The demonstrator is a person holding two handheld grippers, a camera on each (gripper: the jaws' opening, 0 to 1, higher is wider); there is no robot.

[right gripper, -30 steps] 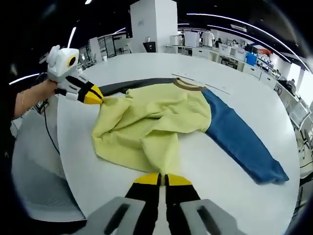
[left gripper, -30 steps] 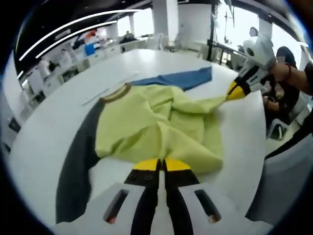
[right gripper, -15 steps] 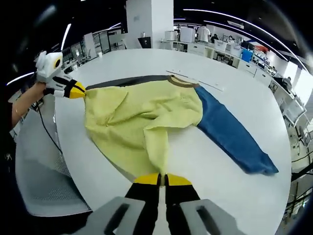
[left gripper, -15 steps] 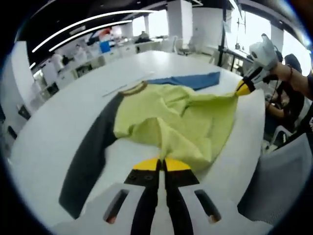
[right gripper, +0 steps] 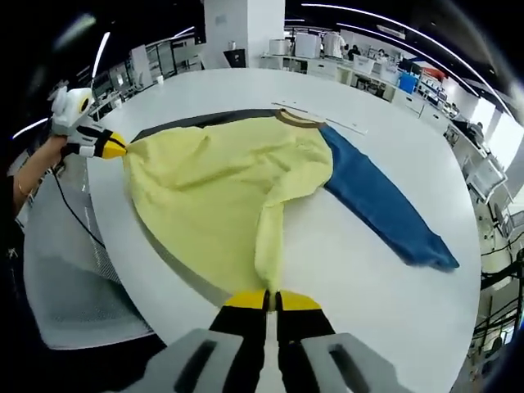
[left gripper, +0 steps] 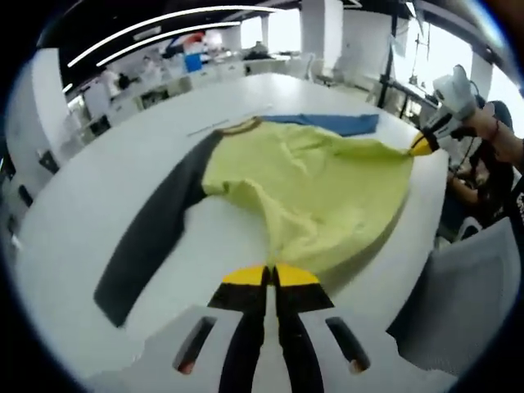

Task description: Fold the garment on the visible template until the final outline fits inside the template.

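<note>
Both grippers are clamped down tight on the hem of the garment point(left gripper: 319, 180). In the left gripper view the left gripper point(left gripper: 271, 276) has its yellow-tipped jaws pressed together with the yellow fabric pinched between them. Same deal in the right gripper view: the right gripper point(right gripper: 272, 301) is closed on a stretched-out strip of the hem.

You can also spot each gripper from the other's camera. The right one is pinching the far hem corner at the table edge in the left gripper view, with a hand point(left gripper: 484, 124) wrapped around its grip. The left one is doing the same at the left side of the right gripper view.

The garment is a sweatshirt with a yellow body, a dark grey sleeve point(left gripper: 155, 237), a blue sleeve point(right gripper: 377, 205) and a brown collar point(right gripper: 299, 119). It's lying spread across the white round table point(right gripper: 246, 86), hem pulled toward the near edge and lifted a little off the surface, sleeves lying out to either side.
</note>
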